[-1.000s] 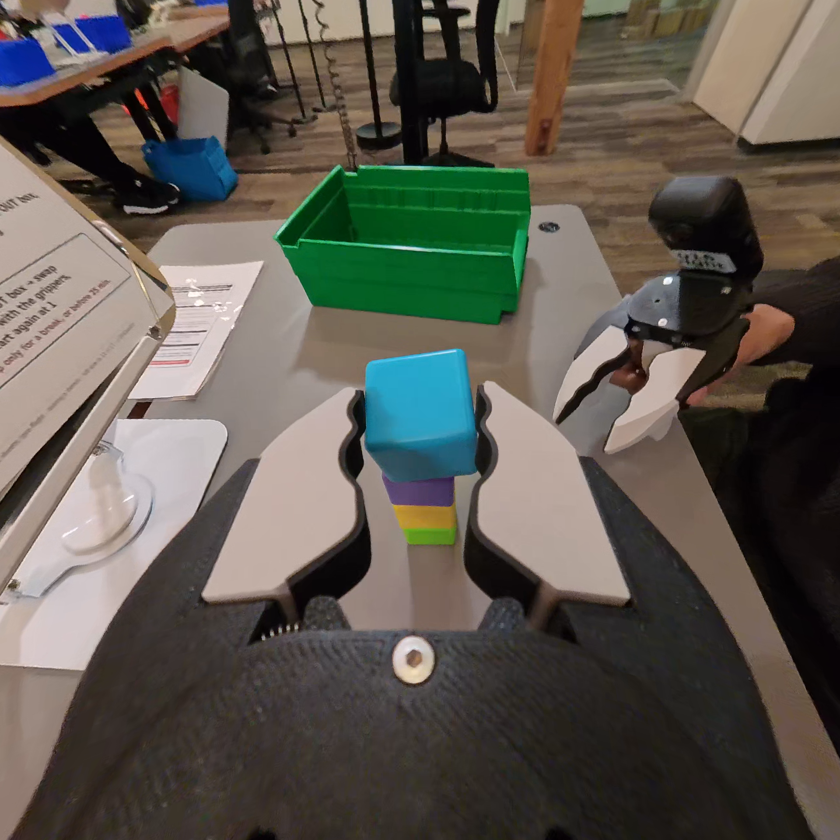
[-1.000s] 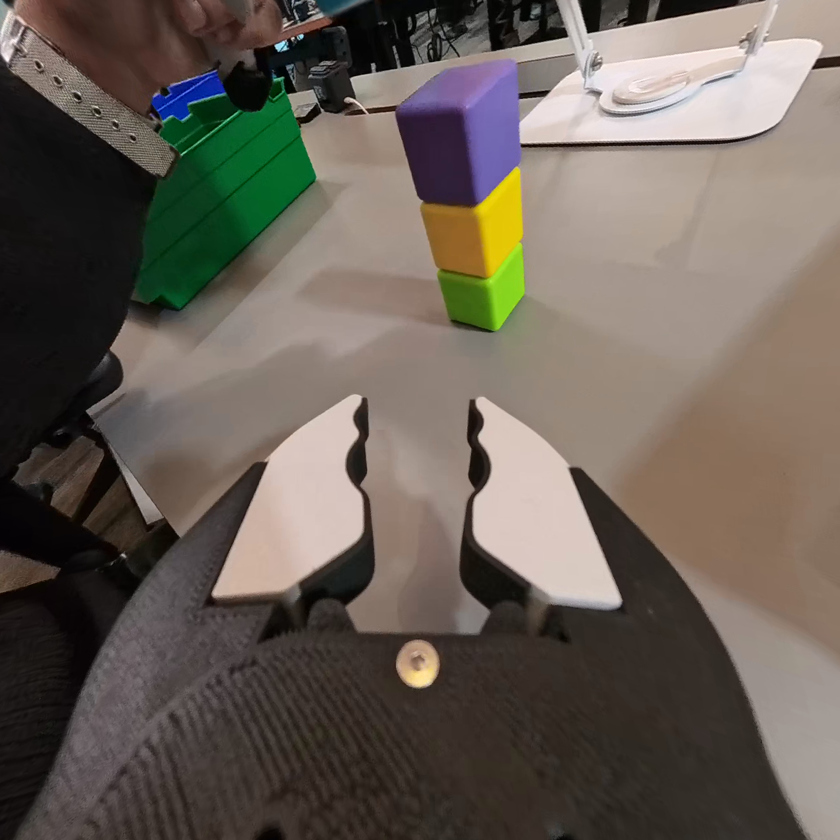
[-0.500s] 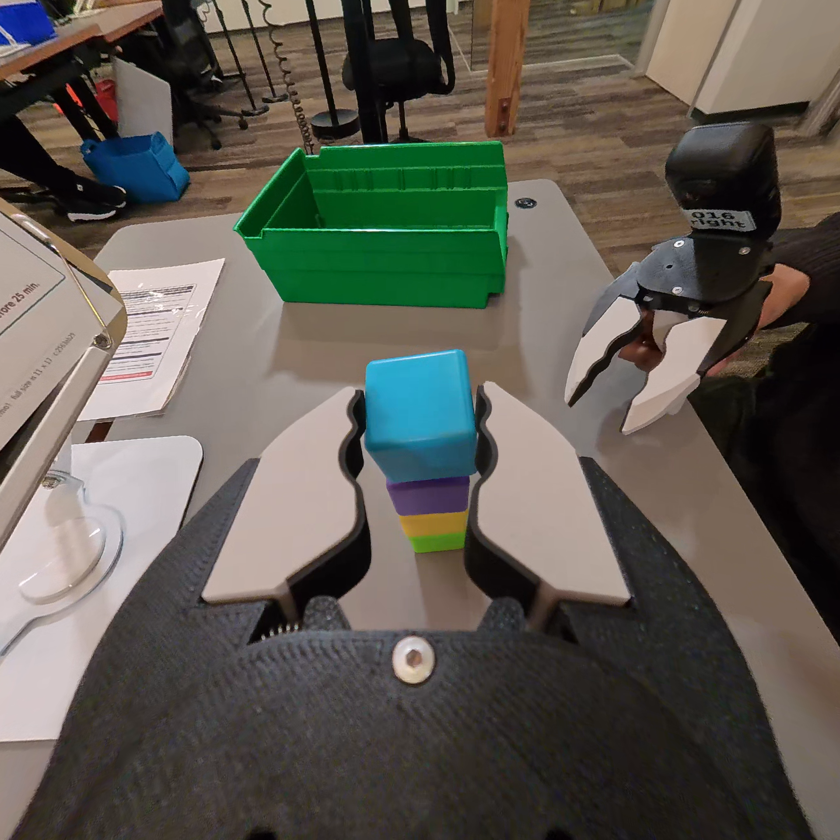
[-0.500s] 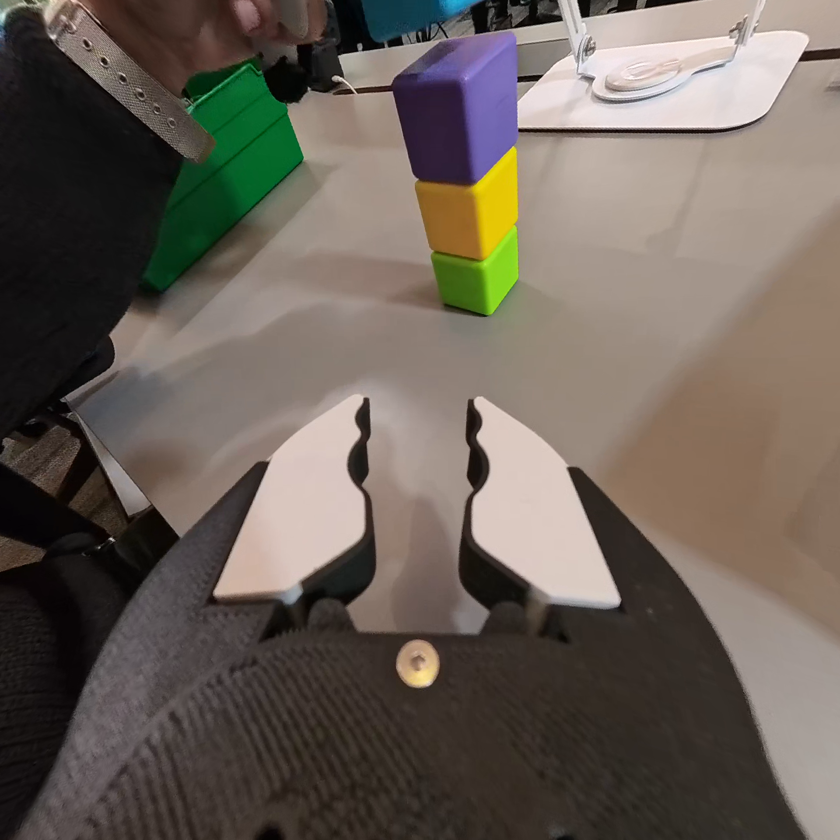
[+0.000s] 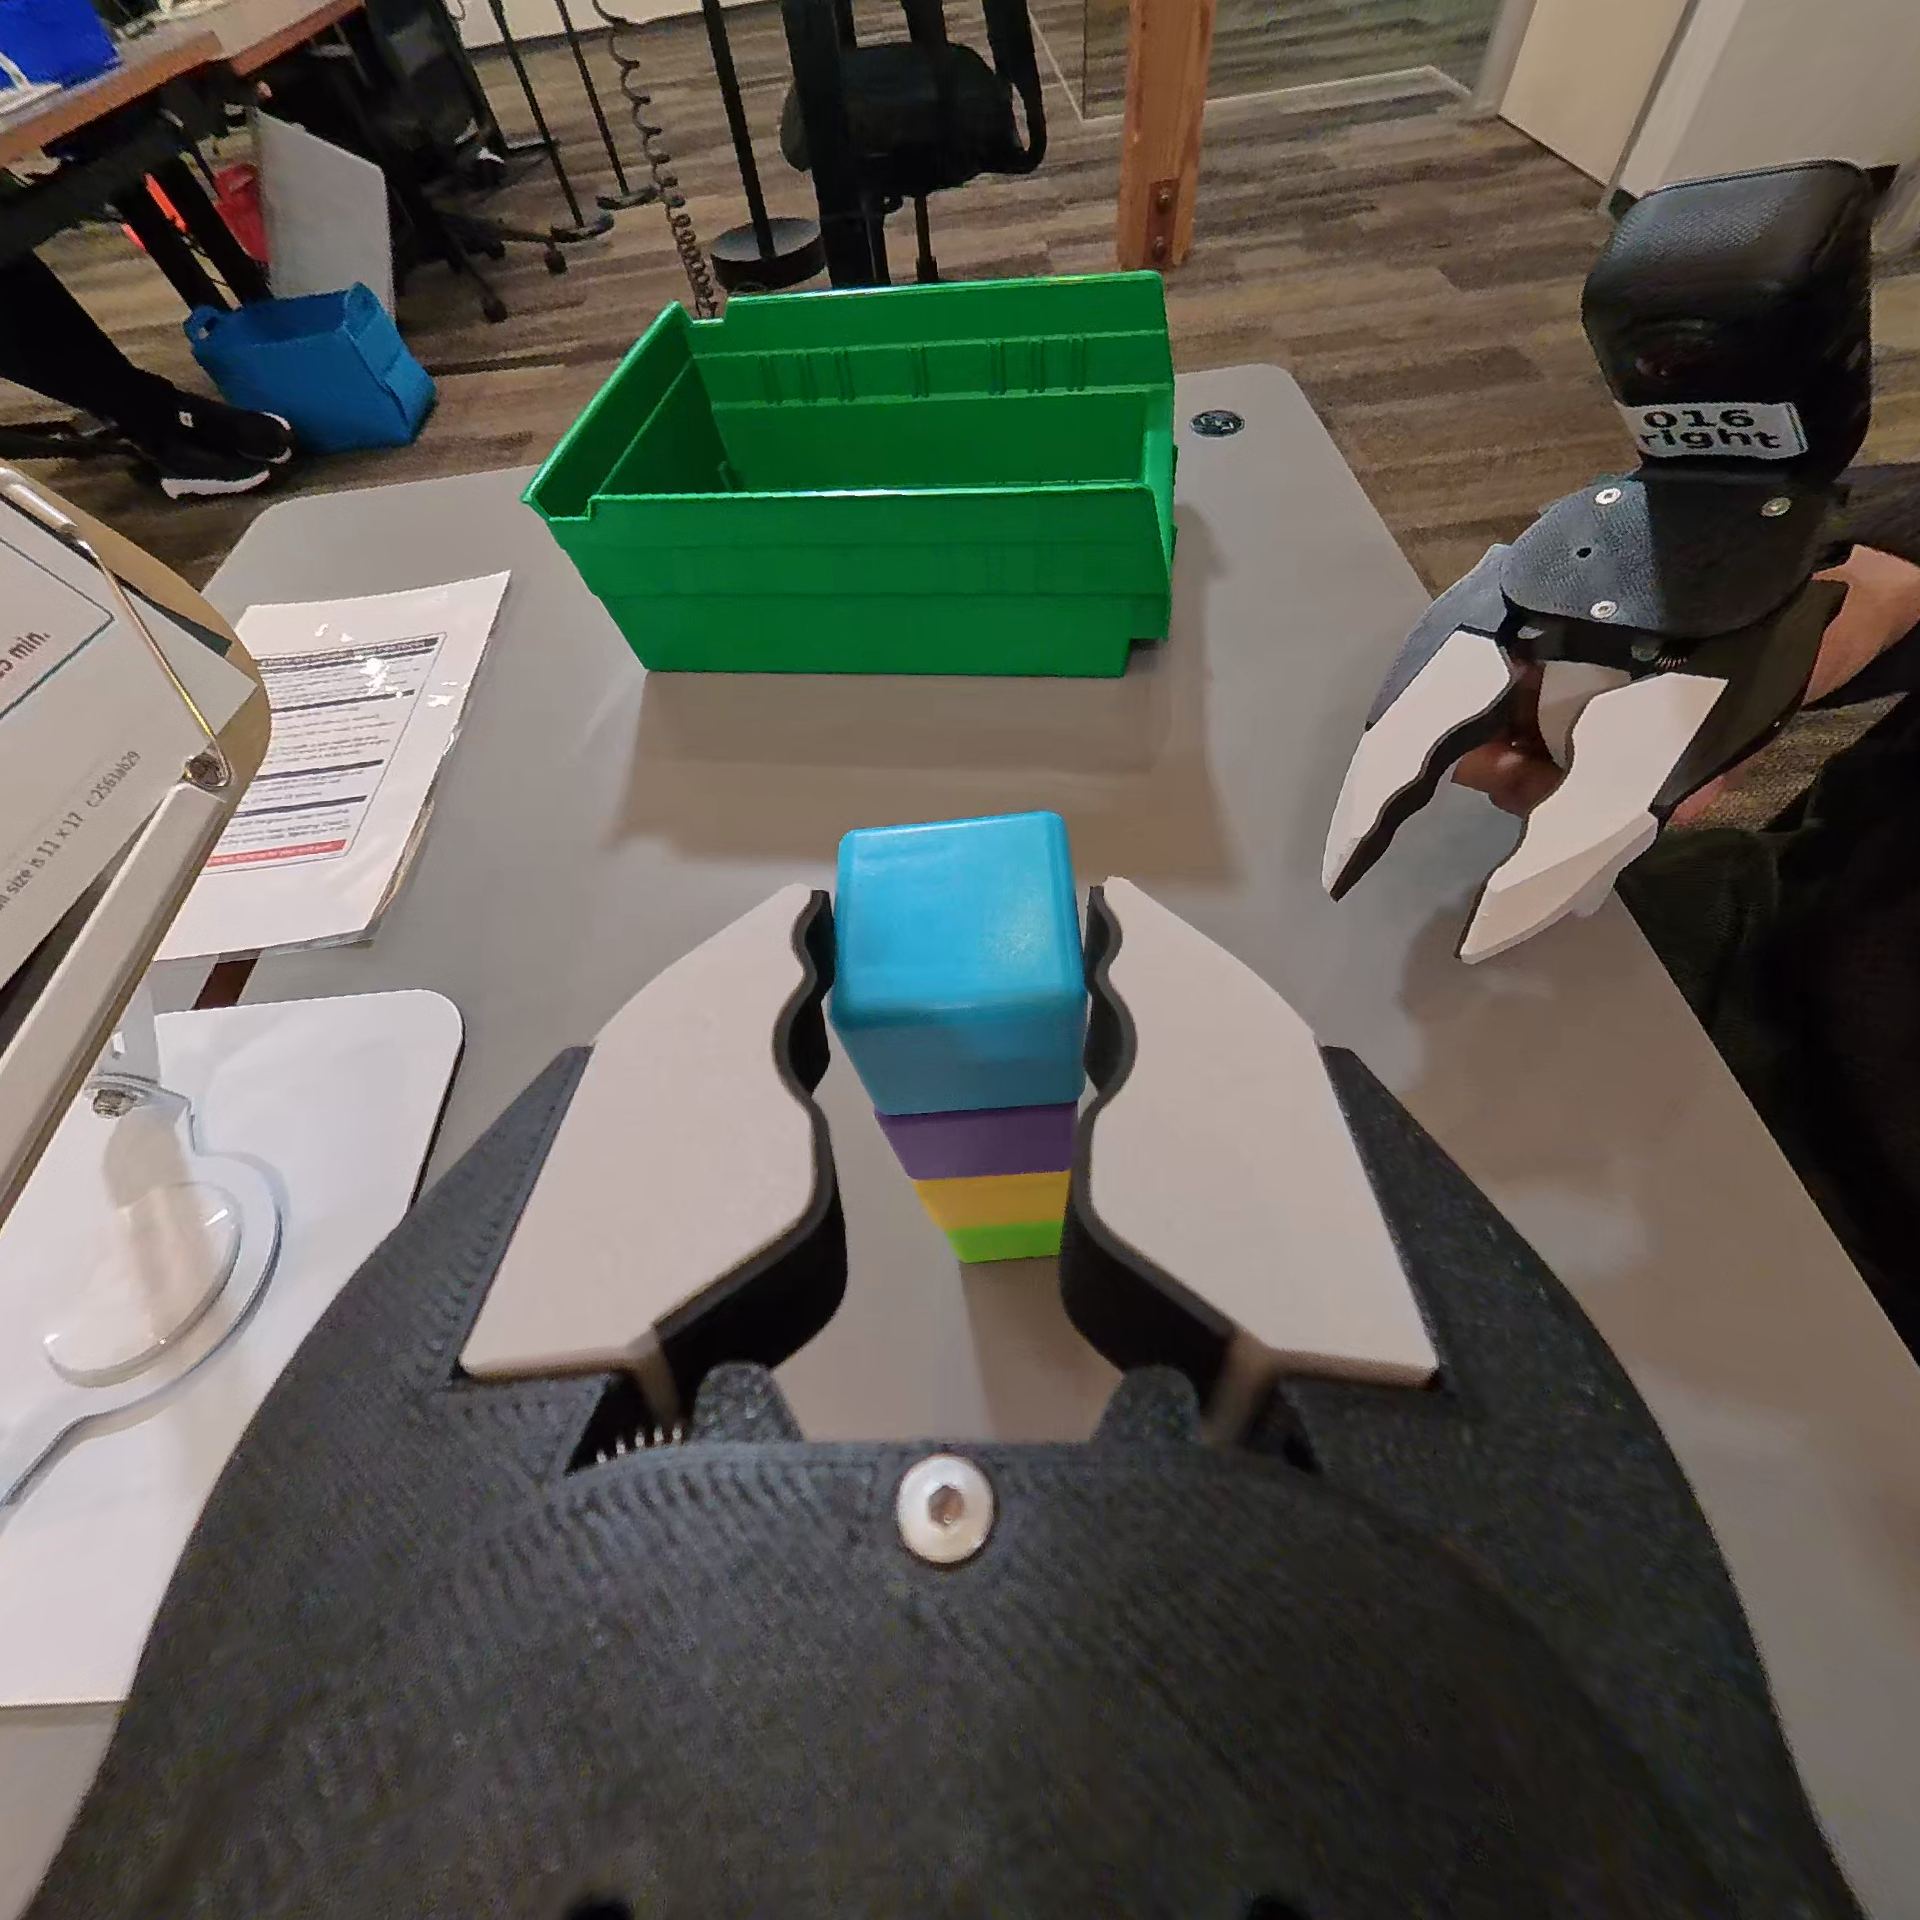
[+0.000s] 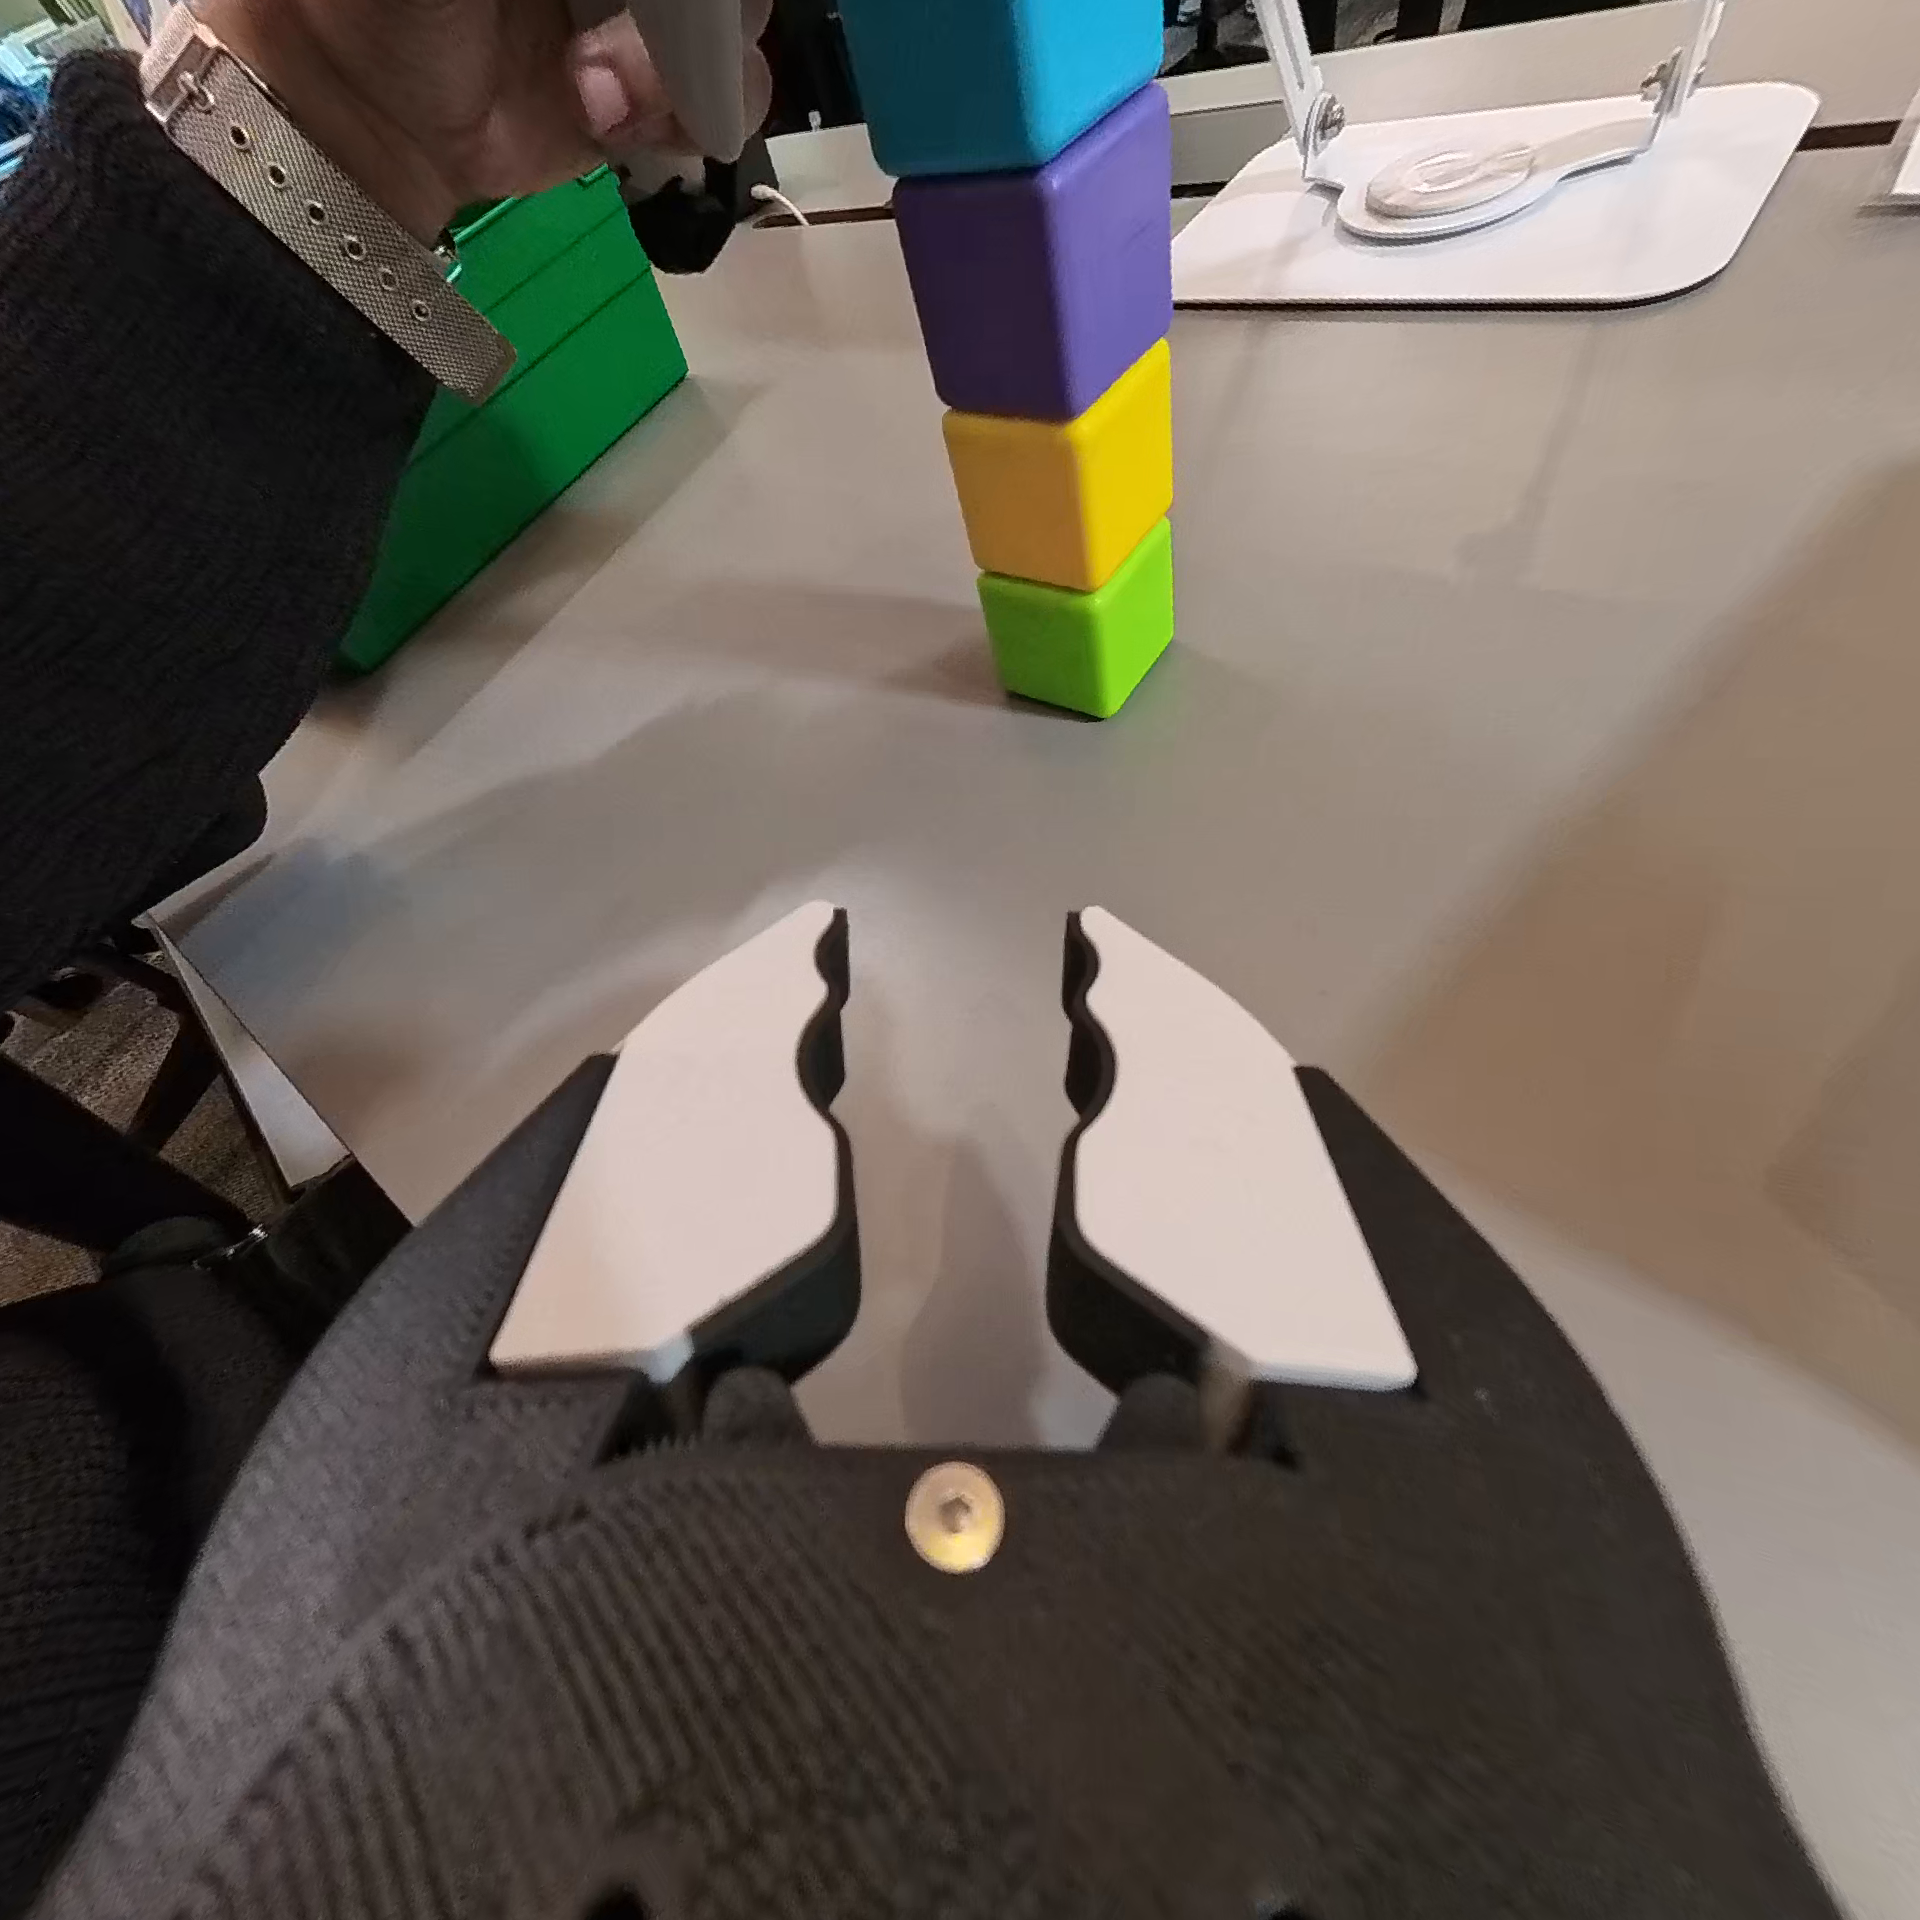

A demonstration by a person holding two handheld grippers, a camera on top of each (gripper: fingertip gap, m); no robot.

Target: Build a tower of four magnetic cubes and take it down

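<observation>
At the left of the left wrist view lies a paper sheet (image 5: 343, 758); upper middle sits a green bin (image 5: 862, 561). In the centre the left gripper (image 5: 958, 940) grasps a blue cube (image 5: 961, 961) resting on a purple cube (image 5: 977, 1143). At right, the right gripper (image 5: 1455, 883) hangs released, empty.

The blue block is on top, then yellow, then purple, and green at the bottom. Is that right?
Not quite. Under the blue block comes the purple block, then the yellow block, with the green block at the bottom. The right wrist view shows the order plainly.
</observation>
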